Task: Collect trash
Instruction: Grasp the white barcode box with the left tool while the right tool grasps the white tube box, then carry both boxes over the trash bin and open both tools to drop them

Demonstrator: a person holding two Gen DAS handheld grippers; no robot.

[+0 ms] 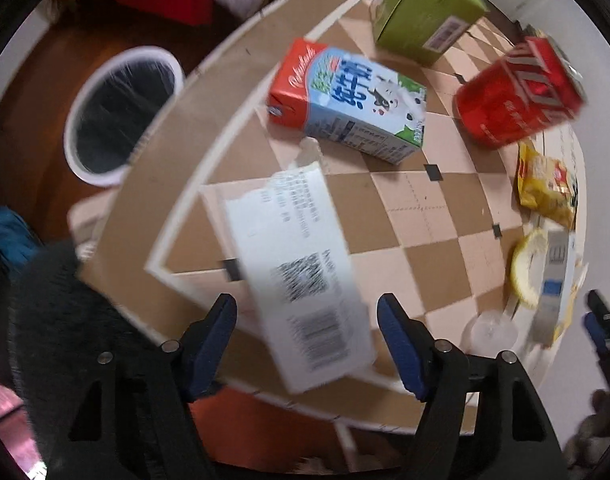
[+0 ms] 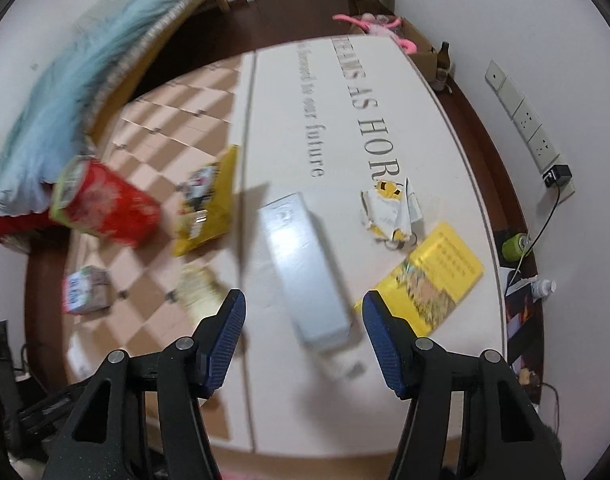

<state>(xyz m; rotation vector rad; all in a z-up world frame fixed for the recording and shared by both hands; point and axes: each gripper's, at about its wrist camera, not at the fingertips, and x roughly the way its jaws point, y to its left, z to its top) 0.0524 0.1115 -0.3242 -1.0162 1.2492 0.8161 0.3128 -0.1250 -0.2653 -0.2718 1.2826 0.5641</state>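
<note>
We see trash scattered over a desk (image 1: 153, 216) covered partly in a tan-and-pink checkered pattern and partly in white with printed lettering. In the left wrist view, a long white box (image 1: 301, 276) with a barcode and a QR code lies flat on the checkered part, one end reaching between the fingers of the left claw (image 1: 307, 344); the claw stands wide open and we cannot tell whether either pad touches the box. Beyond it lies a milk carton (image 1: 345, 100) on its side, red at one end, blue and white with a cartoon cow. Further back stands a green box (image 1: 425, 8), and to the right a red can (image 1: 517, 96) lies on its side, with a yellow snack wrapper (image 1: 545, 188) near it. A white-rimmed bin (image 1: 117, 112) with a dark liner sits on the brown floor beside the desk's edge. In the right wrist view, the right claw (image 2: 303, 332) is also spread wide, holding nothing; a pale white box (image 2: 305, 264) lies on the white part of the desk, its near end between the 2 blue pads with a gap on each side. A yellow packet (image 2: 437, 276) lies just right of it, and torn white-and-yellow paper (image 2: 389, 212) sits beyond. Both views are motion-blurred.
</note>
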